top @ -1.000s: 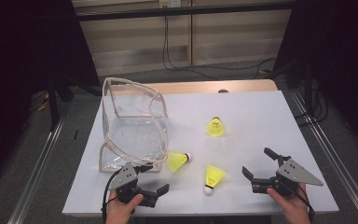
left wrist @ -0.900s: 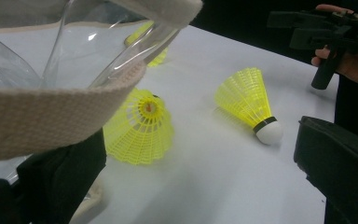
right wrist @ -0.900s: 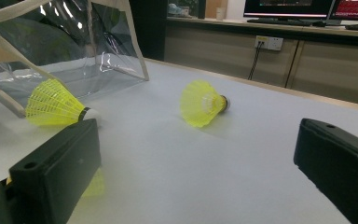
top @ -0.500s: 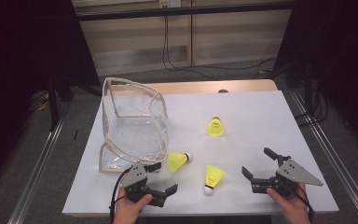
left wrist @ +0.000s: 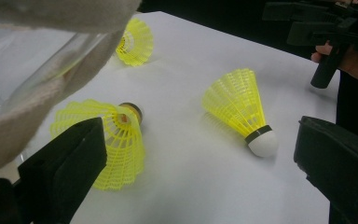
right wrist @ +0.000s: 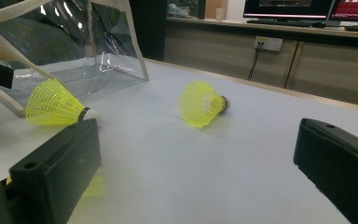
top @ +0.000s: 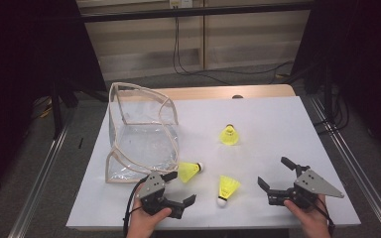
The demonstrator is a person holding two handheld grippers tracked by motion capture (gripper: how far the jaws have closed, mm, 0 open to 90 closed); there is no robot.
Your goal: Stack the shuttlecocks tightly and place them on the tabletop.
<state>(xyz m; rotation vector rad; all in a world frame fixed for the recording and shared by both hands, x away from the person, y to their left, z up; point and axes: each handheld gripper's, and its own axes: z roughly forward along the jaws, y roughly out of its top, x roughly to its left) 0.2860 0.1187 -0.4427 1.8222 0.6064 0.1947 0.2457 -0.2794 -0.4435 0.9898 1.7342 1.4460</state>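
Shuttlecocks lie scattered on a white bench (top: pixel 278 124) in the high view, three yellow ones beside a clear plastic bag (top: pixel 141 139) that stands propped open on its side, its mouth apparently turned to receive them. The left gripper (top: pixel 182 191), jaws spread and grasping nothing, sits at the bench's near edge just beside the nearest shuttlecock (top: pixel 189 171), which lies by the bag's front corner; compared with a second ago this gripper has swung toward that shuttlecock, its jaws now bracketing the approach. The right gripper (top: pixel 276 176), likewise released and empty, waits at the near right, seemingly unchanged, with the middle shuttlecock (top: pixel 226 187) between the two tools and the far shuttlecock (top: pixel 228 135) well apart up the bench. In the left gripper view, the two black jaws stand wide, the nearest shuttlecock (left wrist: pixel 116 140) lying just beyond the left jaw with its cork pointing away, the middle shuttlecock (left wrist: pixel 242 109) resting cork-down toward the camera, and the bag's cloth-trimmed edge (left wrist: pixel 51 98) crowding the left. In the right gripper view, the open jaws frame the far shuttlecock (right wrist: pixel 201 103) on its side, the nearest one (right wrist: pixel 56 108) by the bag (right wrist: pixel 88 42), suggesting the pickup has not yet begun.
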